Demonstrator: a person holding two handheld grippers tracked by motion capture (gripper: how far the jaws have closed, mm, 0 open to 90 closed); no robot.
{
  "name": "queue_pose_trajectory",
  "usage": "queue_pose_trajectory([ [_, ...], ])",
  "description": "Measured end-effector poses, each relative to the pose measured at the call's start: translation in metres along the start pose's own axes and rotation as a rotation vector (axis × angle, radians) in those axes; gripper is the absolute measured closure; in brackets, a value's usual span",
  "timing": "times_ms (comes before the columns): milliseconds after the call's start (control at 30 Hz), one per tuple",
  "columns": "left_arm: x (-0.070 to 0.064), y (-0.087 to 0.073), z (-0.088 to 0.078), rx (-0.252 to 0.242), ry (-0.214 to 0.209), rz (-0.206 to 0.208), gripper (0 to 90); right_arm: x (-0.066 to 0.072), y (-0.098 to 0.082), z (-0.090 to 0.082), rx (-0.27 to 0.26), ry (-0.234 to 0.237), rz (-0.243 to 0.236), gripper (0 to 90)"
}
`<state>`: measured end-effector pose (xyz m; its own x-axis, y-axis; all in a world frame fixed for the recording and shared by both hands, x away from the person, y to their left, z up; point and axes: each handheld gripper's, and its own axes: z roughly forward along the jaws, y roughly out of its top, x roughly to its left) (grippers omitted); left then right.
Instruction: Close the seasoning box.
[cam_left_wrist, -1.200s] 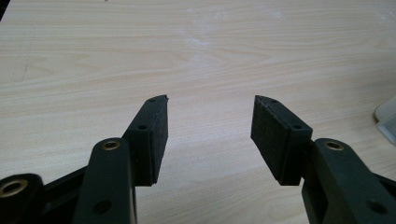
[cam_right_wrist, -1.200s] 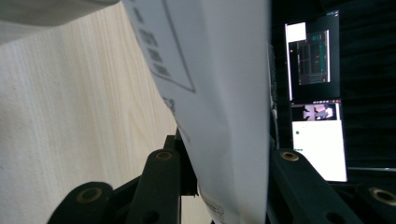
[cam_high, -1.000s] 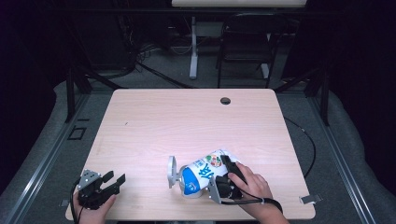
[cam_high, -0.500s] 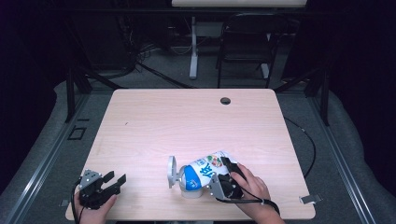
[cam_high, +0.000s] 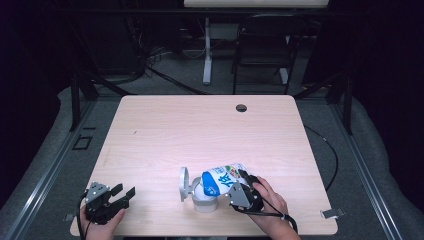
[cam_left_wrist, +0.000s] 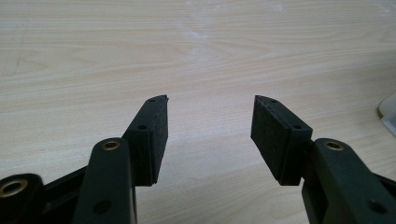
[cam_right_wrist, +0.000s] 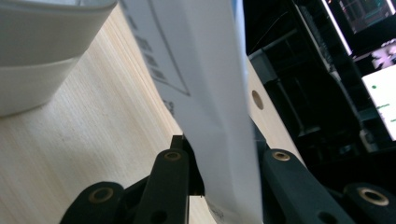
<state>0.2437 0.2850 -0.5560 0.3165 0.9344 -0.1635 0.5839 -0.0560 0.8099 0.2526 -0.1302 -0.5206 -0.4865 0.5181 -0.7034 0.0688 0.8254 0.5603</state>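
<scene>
High view — right gripper (cam_high: 243, 186) squeezing tilted carton (cam_high: 222, 177) | jaws closing

A pale wooden table with rounded corners (cam_high: 165, 135) has a small round black cable hole (cam_high: 241, 107) near its far edge. Behind the table stand a dark metal-framed chair (cam_high: 261, 52) and a white desk leg (cam_high: 207, 50). Grey carpet (cam_high: 45, 150) surrounds the table.

White printed carton (cam_right_wrist: 212, 88) down the middle of the frame, pinched between the black jaws of the right claw (cam_right_wrist: 224, 163), just closing on it. White container (cam_right_wrist: 44, 51) at upper left, on the pale wooden tabletop (cam_right_wrist: 102, 140).
</scene>
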Motion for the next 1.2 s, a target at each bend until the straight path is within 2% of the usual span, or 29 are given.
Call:
queue_pose_trajectory([
  [133, 0.000, 0.000, 0.000, 0.005, 0.002, 0.001, 46.5, -0.002, -0.003, 0.001, 0.005, 0.019, 0.060, 78.2],
  [300, 0.000, 0.000, 0.000, 0.004, 0.002, 0.002, 46.5, -0.003, -0.007, 0.002, 0.008, 0.029, 0.103, 78.3],
  [467, 0.000, 0.000, 0.000, 0.005, 0.003, 0.006, 46.5, -0.007, -0.011, 0.003, 0.000, 0.057, 0.184, 78.5],
  [633, 0.000, 0.000, 0.000, 0.004, 0.003, 0.004, 46.5, -0.012, -0.016, 0.004, 0.021, 0.072, 0.230, 78.6],
  [933, -0.001, 0.000, 0.000, 0.003, 0.003, 0.007, 46.5, -0.020, -0.029, 0.007, 0.037, 0.130, 0.374, 78.7],
  [1133, -0.001, 0.000, 0.000, 0.002, 0.003, 0.006, 46.5, -0.023, -0.036, 0.009, 0.029, 0.142, 0.462, 79.3],
  [1200, -0.001, 0.001, 0.000, 0.001, 0.003, 0.007, 46.5, -0.025, -0.039, 0.011, 0.020, 0.145, 0.505, 79.7],
])
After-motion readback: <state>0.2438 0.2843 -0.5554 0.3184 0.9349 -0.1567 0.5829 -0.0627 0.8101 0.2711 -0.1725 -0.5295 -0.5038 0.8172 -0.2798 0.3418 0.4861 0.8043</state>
